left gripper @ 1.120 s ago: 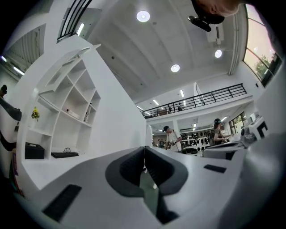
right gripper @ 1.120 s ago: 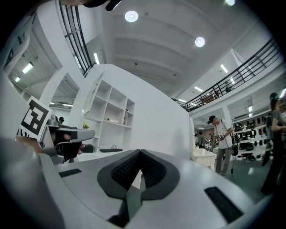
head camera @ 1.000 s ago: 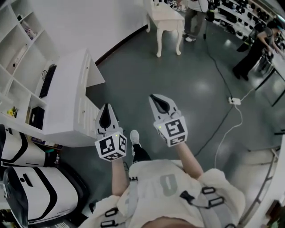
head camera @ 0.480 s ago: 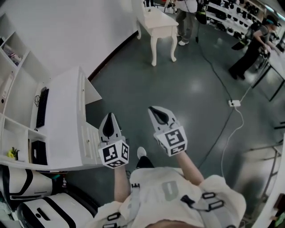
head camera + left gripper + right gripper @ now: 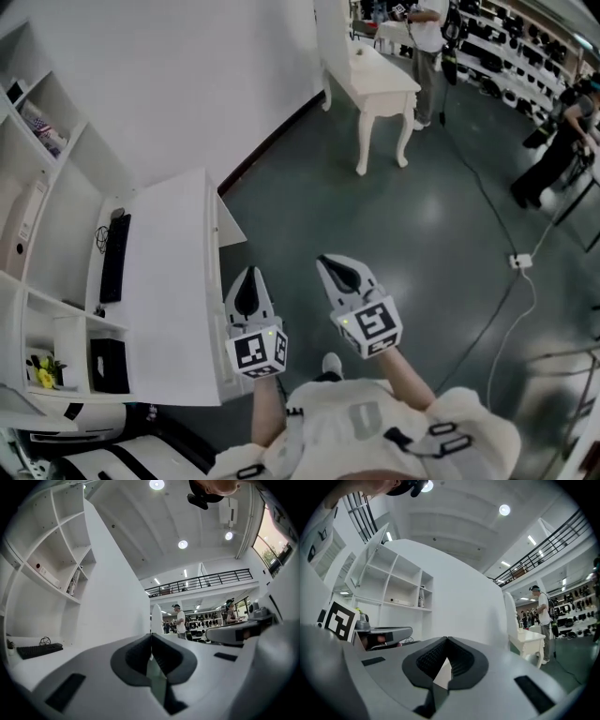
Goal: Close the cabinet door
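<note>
Left hand-held gripper [image 5: 248, 277] and right hand-held gripper [image 5: 328, 265] pressed together, empty; I've neared the open white cabinet door [image 5: 232, 231], untouched.

The shelf unit [image 5: 80, 187] runs off the left edge; its yellow item [image 5: 42, 375] is too small to identify.

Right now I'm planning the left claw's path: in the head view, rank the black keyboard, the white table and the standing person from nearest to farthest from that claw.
1. The black keyboard, on the desk left of the left claw.
2. The white table, ahead and to the right.
3. The standing person, just beyond that table.
</note>
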`<state>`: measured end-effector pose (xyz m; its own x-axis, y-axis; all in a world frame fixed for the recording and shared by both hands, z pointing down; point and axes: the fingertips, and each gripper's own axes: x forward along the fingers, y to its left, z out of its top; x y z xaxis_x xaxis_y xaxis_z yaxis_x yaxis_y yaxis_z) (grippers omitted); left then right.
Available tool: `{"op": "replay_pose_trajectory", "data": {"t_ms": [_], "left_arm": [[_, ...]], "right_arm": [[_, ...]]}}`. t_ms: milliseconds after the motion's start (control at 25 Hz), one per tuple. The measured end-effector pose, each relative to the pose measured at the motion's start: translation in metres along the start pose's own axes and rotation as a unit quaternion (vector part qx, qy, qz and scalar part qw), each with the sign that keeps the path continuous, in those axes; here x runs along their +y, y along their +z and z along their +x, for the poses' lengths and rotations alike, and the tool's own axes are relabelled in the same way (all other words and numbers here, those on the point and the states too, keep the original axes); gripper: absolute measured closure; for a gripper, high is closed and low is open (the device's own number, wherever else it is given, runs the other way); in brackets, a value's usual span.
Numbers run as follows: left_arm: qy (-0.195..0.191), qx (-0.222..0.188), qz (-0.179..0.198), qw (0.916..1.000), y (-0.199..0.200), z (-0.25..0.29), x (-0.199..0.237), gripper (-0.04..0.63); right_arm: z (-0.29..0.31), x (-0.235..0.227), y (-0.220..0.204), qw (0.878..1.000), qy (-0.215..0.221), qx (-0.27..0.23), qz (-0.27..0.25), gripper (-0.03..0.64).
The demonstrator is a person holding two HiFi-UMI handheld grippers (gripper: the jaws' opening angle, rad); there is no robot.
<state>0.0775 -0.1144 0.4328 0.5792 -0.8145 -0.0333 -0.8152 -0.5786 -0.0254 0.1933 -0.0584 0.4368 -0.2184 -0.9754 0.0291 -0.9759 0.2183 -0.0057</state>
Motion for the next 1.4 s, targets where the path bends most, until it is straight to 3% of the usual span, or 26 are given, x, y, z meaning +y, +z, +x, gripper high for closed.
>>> {"op": "replay_pose_trajectory", "data": {"t_ms": [160,400,600,760,920,1000,1160,1400], "left_arm": [[0.024,-0.005,-0.01,0.9996,0.001,0.013,0.052,0.589],[0.074,0.005,-0.012,0.9972,-0.006,0.012,0.102,0.589],[0.135,0.003,-0.006,0.9908,0.001,-0.004,0.156,0.589],[0.201,0.001,0.007,0.9795,0.011,-0.022,0.202,0.589],[0.286,-0.007,0.014,0.9579,0.024,-0.047,0.257,0.589],[0.336,-0.009,0.02,0.9418,0.031,-0.068,0.287,0.589],[0.442,-0.011,0.024,0.8965,0.035,-0.123,0.328,0.589],[0.55,-0.012,0.028,0.8346,0.039,-0.186,0.344,0.589]], "right_arm": [[0.043,0.024,0.004,1.0,0.019,0.005,-0.024,0.612],[0.088,0.052,0.006,0.998,0.064,0.008,-0.02,0.614],[0.137,0.1,0.028,0.99,0.138,-0.02,-0.027,0.613],[0.181,0.146,0.031,0.974,0.222,-0.022,-0.034,0.614],[0.226,0.196,0.039,0.95,0.31,-0.027,-0.027,0.614],[0.25,0.231,0.046,0.934,0.354,-0.038,-0.032,0.614],[0.273,0.303,0.049,0.889,0.453,-0.044,-0.049,0.612],[0.271,0.373,0.051,0.826,0.558,-0.054,-0.049,0.614]]}}
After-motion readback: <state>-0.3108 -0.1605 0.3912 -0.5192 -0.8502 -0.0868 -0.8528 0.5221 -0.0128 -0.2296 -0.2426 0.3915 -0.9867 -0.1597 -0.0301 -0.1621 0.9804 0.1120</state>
